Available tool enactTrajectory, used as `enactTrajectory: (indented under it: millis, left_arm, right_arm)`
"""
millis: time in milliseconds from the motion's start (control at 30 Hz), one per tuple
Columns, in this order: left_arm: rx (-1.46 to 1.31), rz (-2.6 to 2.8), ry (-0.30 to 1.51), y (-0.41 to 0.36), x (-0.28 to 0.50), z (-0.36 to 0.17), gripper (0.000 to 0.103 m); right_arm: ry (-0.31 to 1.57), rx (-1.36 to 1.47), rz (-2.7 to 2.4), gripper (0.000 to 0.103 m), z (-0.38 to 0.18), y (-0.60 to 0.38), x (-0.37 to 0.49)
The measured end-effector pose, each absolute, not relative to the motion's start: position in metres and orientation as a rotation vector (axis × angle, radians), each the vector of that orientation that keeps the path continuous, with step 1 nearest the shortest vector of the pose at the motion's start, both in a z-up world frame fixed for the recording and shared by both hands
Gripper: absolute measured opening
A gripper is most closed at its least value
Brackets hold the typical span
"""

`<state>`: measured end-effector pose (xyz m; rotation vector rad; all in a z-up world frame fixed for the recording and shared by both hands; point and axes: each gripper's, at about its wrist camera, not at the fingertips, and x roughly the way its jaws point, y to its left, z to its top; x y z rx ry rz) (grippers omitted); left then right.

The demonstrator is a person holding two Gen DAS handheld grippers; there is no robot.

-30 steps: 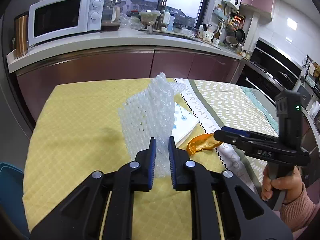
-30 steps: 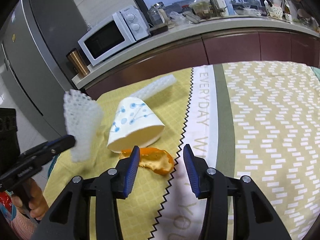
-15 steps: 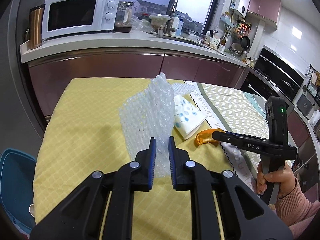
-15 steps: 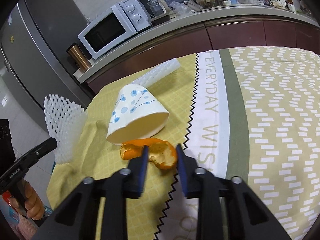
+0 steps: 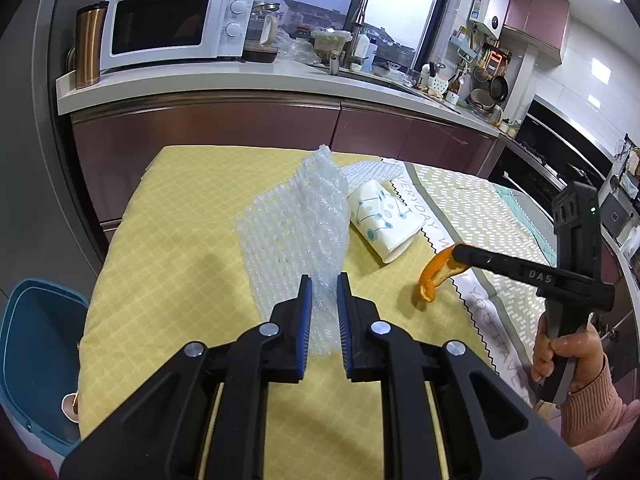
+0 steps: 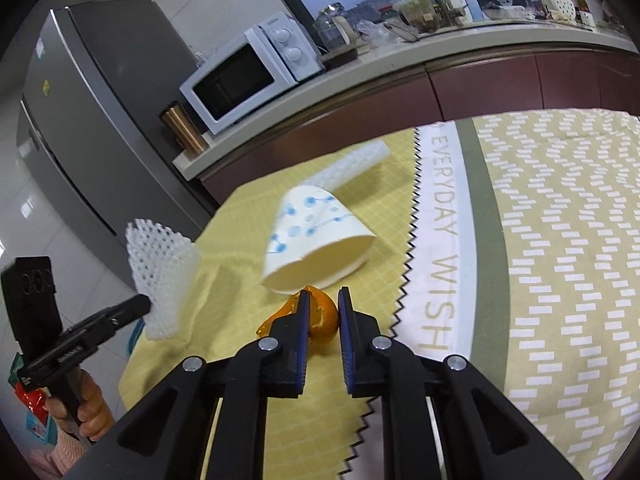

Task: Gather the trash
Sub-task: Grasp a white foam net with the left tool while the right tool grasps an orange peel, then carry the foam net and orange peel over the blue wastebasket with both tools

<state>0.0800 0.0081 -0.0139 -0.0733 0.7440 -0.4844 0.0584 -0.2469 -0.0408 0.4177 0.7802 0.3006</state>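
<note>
Both claws are clamped on trash lifted clear for binning: right claw [image 6: 322, 312] pinches a curled orange peel [image 6: 320, 318], left claw [image 5: 321, 300] grips white foam netting [image 5: 296, 228], toppled dotted paper cup [image 6: 316, 240] just beyond on the yellow-clothed counter [image 5: 180, 240].

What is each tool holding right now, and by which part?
Left tool: the white foam net, pinched at its lower edge. Right tool: the orange peel, gripped at one end and lifted off the tablecloth.

Bright window daylight, soft shadows, sharp centre, fisheye-bent, dark-vignetted edges.
</note>
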Motion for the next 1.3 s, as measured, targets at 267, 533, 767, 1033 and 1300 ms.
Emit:
enactTrajectory:
  millis: [267,533,767,1033,1300]
  left_arm:
    - [-0.059,-0.47,0.729,0.016,0.067,-0.009,0.013]
    - [-0.074,-0.454,0.706,0.034,0.056,-0.002,0.013]
    - [-0.088,-0.436,0.692,0.051,0.047,0.003,0.013]
    - [-0.102,-0.414,0.677,0.067,0.039,0.009,0.013]
    - [-0.118,-0.386,0.664,0.088,0.03,0.011,0.013]
  right_arm:
    - [0.762,0.416,0.372,0.013,-0.027,-0.225,0.059]
    - [0.769,0.405,0.442,0.013,-0.026,-0.198,0.066]
    - [0.768,0.399,0.487,0.013,-0.021,-0.178,0.071]
    - [0.771,0.372,0.54,0.013,-0.014,-0.153,0.075]
    - [0.78,0.349,0.594,0.013,-0.011,-0.124,0.079]
